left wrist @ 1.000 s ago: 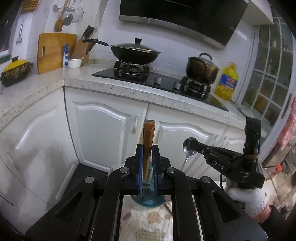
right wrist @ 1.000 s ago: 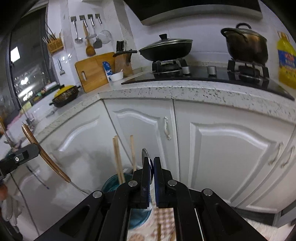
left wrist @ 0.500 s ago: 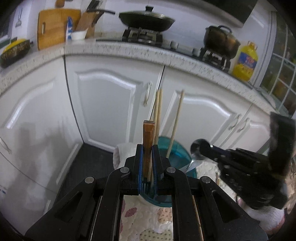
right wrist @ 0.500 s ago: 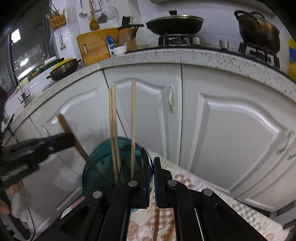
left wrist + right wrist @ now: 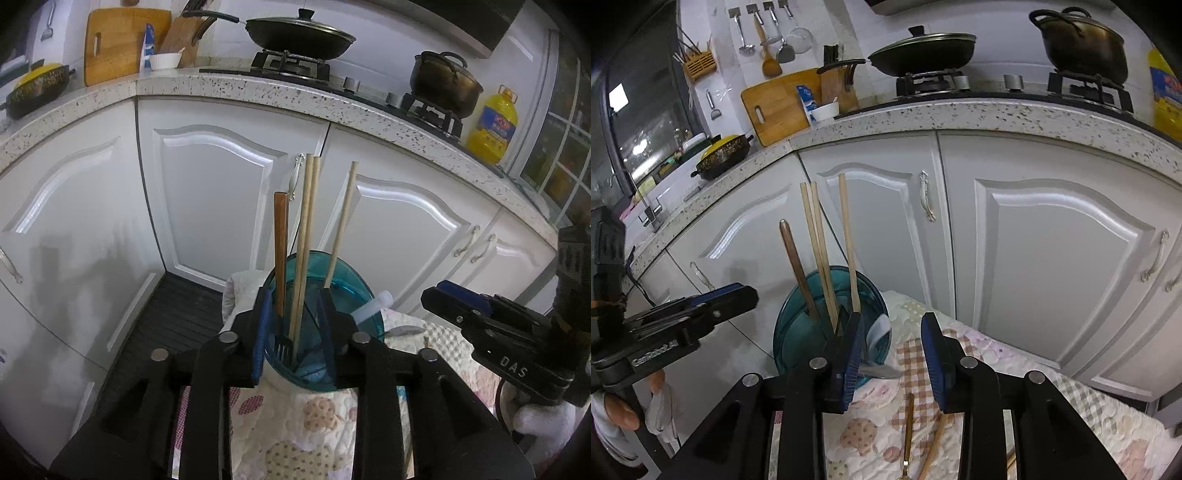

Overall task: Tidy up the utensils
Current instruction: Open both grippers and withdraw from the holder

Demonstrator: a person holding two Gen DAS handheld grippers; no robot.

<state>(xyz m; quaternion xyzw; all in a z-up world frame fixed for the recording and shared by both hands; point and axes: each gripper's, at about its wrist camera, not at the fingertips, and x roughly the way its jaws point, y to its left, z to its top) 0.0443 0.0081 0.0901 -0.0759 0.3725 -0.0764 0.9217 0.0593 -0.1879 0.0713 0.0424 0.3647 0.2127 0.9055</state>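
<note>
1. The wooden-handled fork (image 5: 280, 258) is standing in the teal cup (image 5: 351, 280), just beyond the left hand-held gripper (image 5: 293, 332), whose jaws have just been opening, clear of it.
2. The right hand-held gripper (image 5: 892, 354), jaws also just opening and empty, is angling down over the quilted cloth (image 5: 1015, 354), the cup at its near left.
</note>
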